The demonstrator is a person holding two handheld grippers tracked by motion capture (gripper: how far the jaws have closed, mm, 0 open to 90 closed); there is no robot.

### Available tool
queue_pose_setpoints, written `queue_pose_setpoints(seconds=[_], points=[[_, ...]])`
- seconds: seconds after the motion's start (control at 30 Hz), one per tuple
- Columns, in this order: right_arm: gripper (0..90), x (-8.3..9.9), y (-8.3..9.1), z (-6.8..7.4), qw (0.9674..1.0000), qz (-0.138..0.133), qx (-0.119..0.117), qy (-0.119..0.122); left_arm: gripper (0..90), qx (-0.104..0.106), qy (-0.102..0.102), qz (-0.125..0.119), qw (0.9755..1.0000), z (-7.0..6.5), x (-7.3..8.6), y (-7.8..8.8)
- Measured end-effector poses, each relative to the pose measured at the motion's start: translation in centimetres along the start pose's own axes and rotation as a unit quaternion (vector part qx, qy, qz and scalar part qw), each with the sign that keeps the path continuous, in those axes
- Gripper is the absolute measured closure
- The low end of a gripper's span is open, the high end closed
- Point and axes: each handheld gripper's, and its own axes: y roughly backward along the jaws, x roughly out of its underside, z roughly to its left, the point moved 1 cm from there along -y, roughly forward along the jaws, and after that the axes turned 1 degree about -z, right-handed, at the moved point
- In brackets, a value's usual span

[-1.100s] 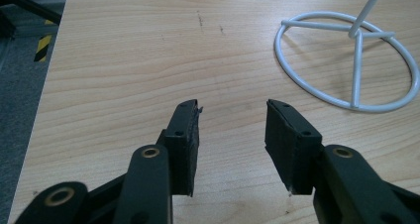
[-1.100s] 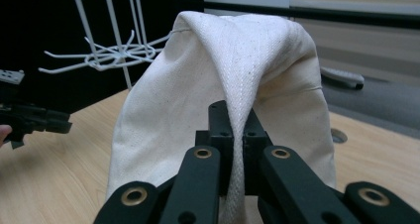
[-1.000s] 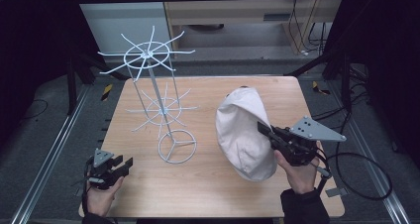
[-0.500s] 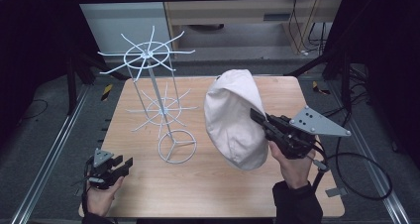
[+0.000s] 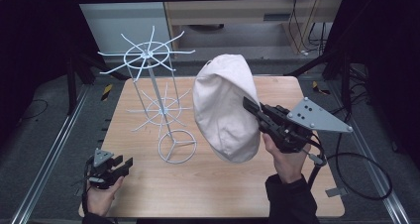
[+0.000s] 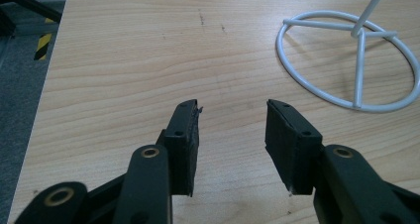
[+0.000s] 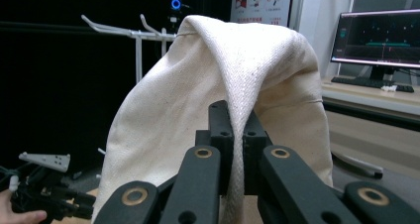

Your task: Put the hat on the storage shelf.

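A cream fabric cap (image 5: 225,107) hangs in the air over the table's right half, with my right gripper (image 5: 249,105) shut on a fold of its edge. In the right gripper view both black jaws pinch the cap (image 7: 237,85) at a ridge of cloth, my right gripper (image 7: 236,116) pointing level. A white wire hat stand (image 5: 156,85) with two tiers of hooks rises at the table's left centre, just left of the cap. My left gripper (image 5: 124,165) rests at the front left corner, open with nothing between its jaws (image 6: 232,120).
The stand's ring base (image 6: 346,60) lies on the wooden table (image 5: 213,184) ahead and right of my left gripper. A cable (image 5: 356,177) trails off the right edge. Dark frame posts and floor rails flank the table. A monitor (image 7: 379,38) stands at the right gripper view's right edge.
My right gripper has lifted the cap off the table and carried it up and leftward toward the stand. The left gripper has stayed put.
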Motion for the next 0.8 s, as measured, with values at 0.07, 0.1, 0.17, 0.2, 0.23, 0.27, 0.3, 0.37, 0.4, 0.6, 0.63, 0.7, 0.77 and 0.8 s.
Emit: queue_pose_setpoints(seconds=[0.07, 0.1, 0.17, 0.2, 0.23, 0.27, 0.3, 0.37, 0.4, 0.6, 0.63, 0.7, 0.77, 0.8], points=[[88.7, -0.2, 0.0, 0.1, 1.0, -0.005, 0.0, 0.0, 56.2, 0.0, 0.0, 0.0, 1.0, 0.0, 0.0, 0.0], [88.7, -0.5, 0.0, 0.1, 0.9999, -0.01, 0.001, 0.003, 56.2, 0.0, 0.0, 0.001, 1.0, 0.0, 0.0, 0.0], [88.7, -1.0, 0.0, 0.3, 0.9998, -0.019, 0.001, 0.003, 56.2, -0.001, 0.0, 0.0, 1.0, 0.0, 0.0, 0.0], [88.7, -1.3, -0.1, 0.4, 0.9997, -0.024, 0.0, 0.005, 56.1, -0.001, 0.0, 0.0, 1.0, 0.1, 0.0, 0.0], [88.7, -1.8, -0.1, 0.5, 0.9995, -0.031, 0.0, 0.006, 56.1, -0.001, -0.001, 0.0, 1.0, 0.0, 0.0, 0.0], [88.7, -2.0, -0.2, 0.6, 0.9994, -0.034, -0.001, 0.008, 56.1, 0.0, 0.0, 0.0, 1.0, 0.0, 0.0, 0.0], [88.7, -2.3, -0.2, 0.7, 0.9992, -0.037, -0.001, 0.011, 56.2, 0.0, 0.0, 0.0, 1.0, 0.0, 0.0, 0.0], [88.7, -2.5, -0.3, 0.8, 0.9991, -0.041, -0.001, 0.01, 56.1, -0.001, 0.0, 0.0, 1.0, 0.0, 0.0, 0.0], [88.7, -2.7, -0.4, 0.9, 0.999, -0.043, -0.002, 0.011, 56.1, -0.001, 0.0, 0.0, 1.0, 0.0, 0.0, 0.0], [88.7, -3.8, -1.2, 1.6, 0.9979, -0.063, -0.007, 0.014, 56.1, -0.001, 0.0, 0.0, 1.0, 0.0, 0.0, 0.0], [88.7, -3.8, -1.2, 1.6, 0.9979, -0.063, -0.007, 0.014, 56.1, -0.001, 0.0, 0.0, 1.0, 0.0, 0.0, 0.0], [88.7, -4.3, -1.5, 1.9, 0.9976, -0.066, -0.009, 0.016, 56.1, -0.001, 0.001, -0.002, 1.0, 0.0, 0.0, -0.1], [88.7, -4.6, -1.8, 2.1, 0.9973, -0.07, -0.012, 0.016, 56.1, -0.002, 0.0, -0.001, 1.0, 0.0, 0.0, -0.1], [88.7, -5.1, -2.3, 2.4, 0.997, -0.074, -0.015, 0.017, 56.0, -0.002, -0.002, -0.001, 1.0, 0.0, 0.0, 0.0]])
